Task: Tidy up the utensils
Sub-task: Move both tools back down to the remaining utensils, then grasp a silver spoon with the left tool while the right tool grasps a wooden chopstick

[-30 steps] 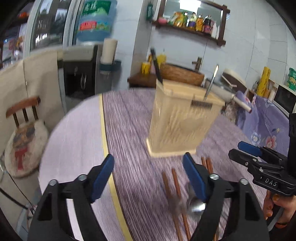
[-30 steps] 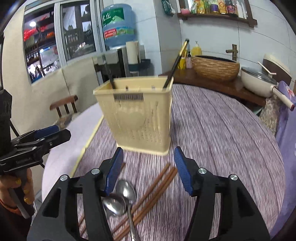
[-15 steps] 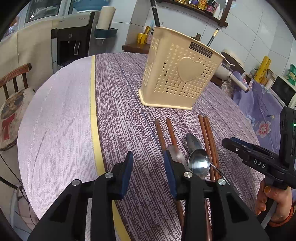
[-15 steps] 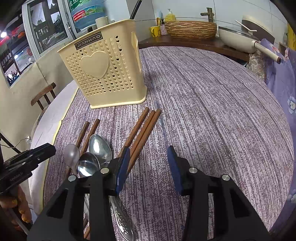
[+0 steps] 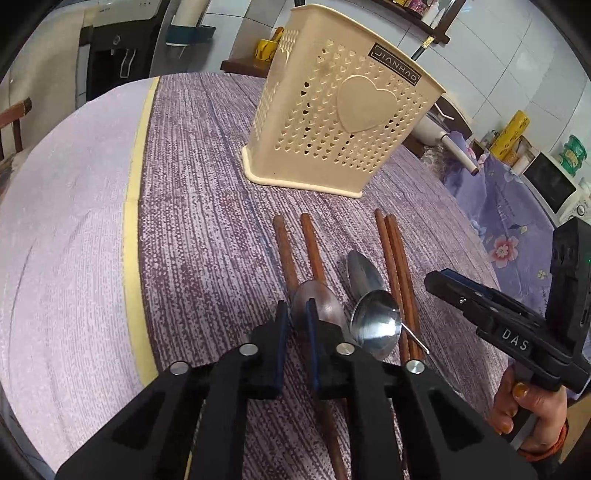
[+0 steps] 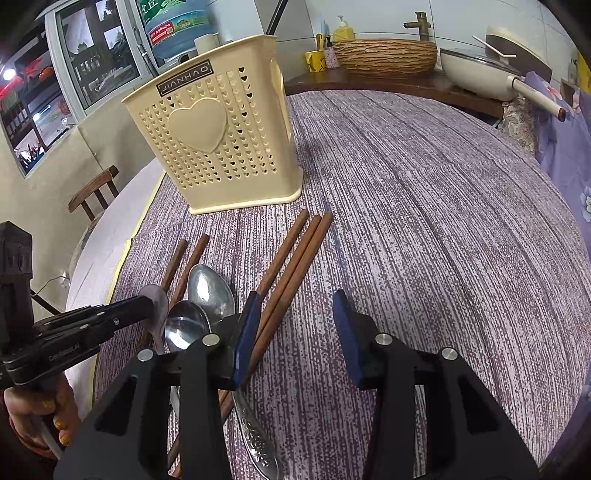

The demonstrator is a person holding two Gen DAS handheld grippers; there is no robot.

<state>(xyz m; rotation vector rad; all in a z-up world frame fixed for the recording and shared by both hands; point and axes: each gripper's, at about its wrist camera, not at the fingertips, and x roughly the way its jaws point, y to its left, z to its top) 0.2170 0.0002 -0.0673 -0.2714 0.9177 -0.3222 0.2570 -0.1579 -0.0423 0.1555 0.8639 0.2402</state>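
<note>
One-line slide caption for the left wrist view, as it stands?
Left gripper, jaws nearly shut, low over a spoon among chopsticks before the cream utensil holder; right gripper alongside.

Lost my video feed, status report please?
Left claw nearly shut over leftmost chopstick by spoon. Right claw open, empty. Basket upright beyond; nothing blocking.

The cream utensil basket (image 5: 343,114) carries a small dark plate near its rim reading "JIANHAO" (image 5: 396,69), at about one o'clock in the left wrist view; the same plate (image 6: 184,78) sits at eleven o'clock in the right wrist view. The right gripper (image 5: 502,325), seen at three o'clock from the left, bears "DAS" (image 5: 514,339) in white. The blue water jug's label (image 6: 173,26) has Chinese characters and small digits, too blurred to read.
</note>
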